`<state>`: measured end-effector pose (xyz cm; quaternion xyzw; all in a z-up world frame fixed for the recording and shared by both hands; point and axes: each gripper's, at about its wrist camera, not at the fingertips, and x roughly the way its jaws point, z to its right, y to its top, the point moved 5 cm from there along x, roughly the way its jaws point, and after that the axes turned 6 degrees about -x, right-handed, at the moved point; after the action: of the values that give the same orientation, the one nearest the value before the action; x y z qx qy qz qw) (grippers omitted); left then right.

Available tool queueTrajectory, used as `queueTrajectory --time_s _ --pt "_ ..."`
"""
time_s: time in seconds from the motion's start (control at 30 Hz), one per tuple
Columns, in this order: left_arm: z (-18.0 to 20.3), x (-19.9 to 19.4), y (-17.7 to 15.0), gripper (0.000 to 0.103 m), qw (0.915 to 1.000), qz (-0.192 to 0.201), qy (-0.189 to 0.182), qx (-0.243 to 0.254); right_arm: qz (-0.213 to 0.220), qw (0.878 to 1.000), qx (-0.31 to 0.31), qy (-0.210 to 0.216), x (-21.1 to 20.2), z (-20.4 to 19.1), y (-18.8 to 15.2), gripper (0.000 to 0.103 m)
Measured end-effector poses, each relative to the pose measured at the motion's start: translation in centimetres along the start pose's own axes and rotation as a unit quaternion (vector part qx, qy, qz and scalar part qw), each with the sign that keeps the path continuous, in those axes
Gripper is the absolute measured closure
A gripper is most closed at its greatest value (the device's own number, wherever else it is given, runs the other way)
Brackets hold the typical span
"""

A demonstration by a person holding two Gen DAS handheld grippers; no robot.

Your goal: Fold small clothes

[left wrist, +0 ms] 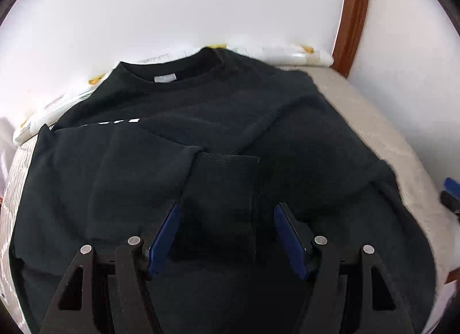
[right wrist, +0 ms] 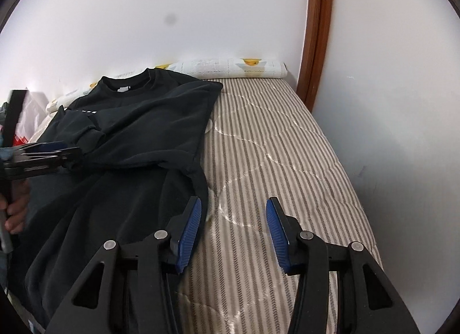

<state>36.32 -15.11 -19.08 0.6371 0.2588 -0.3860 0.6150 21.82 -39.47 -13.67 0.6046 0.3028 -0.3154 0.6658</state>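
The sweatshirt (right wrist: 138, 132) lies lengthwise, left of the empty, half-open right gripper (right wrist: 233, 213); the left gripper (left wrist: 227, 219), wide and empty, hovers over it.

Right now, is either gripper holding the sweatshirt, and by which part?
Neither. The left gripper and right gripper stand open, empty, over the black sweatshirt.

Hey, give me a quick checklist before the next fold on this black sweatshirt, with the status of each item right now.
1. Sweatshirt lying flat on the striped bed cover: ok.
2. Both sleeves folded across the body, cuff on top: ok.
3. Left claw empty and open above the cuff: ok.
4. Right claw empty, beside the sweatshirt's edge: ok.
5. Bottom hem smooth: cannot tell, hidden behind the claws.
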Motion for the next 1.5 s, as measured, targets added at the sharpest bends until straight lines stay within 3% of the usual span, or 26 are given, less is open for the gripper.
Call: queueTrajectory --time_s 0.27,0.33,0.37,0.4,0.47,0.57,0.7,0.93,1.17,1.43,1.5 --pt "0.6 2.4 -0.1 0.039 0.9984 0.006 0.052 0.02 0.002 1.0 -0.02 0.007 0.3 -0.2 0.0 0.056" --pt "0.6 2.4 0.0 0.053 0.9976 0.012 0.064 0.023 0.004 1.0 -0.021 0.01 0.4 -0.5 0.2 0.056" --pt "0.5 2.2 0.2 0.073 0.9974 0.013 0.065 0.026 0.005 1.0 -0.02 0.011 0.5 -0.7 0.2 0.056" --pt "0.2 1.7 0.5 0.084 0.997 0.014 0.071 0.029 0.003 1.0 -0.018 0.013 0.5 -0.9 0.3 0.056" --pt "-0.9 0.6 1.1 0.087 0.9986 0.012 0.05 0.014 0.002 1.0 -0.015 0.013 0.6 -1.3 0.5 0.056" --pt "-4.1 -1.7 2.0 0.088 0.9991 0.023 0.02 -0.031 0.007 1.0 -0.016 0.02 0.4 -2.3 0.9 0.056" --pt "-9.4 -5.7 2.5 0.088 0.9951 0.067 0.023 -0.069 0.014 0.999 -0.021 0.023 0.1 -4.5 1.9 0.056" --pt "-17.4 -8.9 1.9 0.089 0.9867 0.084 0.018 -0.138 0.024 0.998 -0.038 0.033 0.6 -9.3 4.8 0.056" --pt "-23.2 -8.7 0.1 0.09 0.9773 0.083 0.013 -0.194 0.025 0.997 -0.051 0.044 2.5 -12.6 7.6 0.056" --pt "-25.0 -5.0 -2.2 0.089 0.9763 0.036 0.003 -0.213 0.009 0.999 -0.046 0.025 6.5 -12.6 8.3 0.055" --pt "-25.4 -4.6 -2.6 0.084 0.9762 0.027 0.007 -0.215 -0.002 0.999 -0.039 0.02 8.1 -11.8 8.1 0.054"
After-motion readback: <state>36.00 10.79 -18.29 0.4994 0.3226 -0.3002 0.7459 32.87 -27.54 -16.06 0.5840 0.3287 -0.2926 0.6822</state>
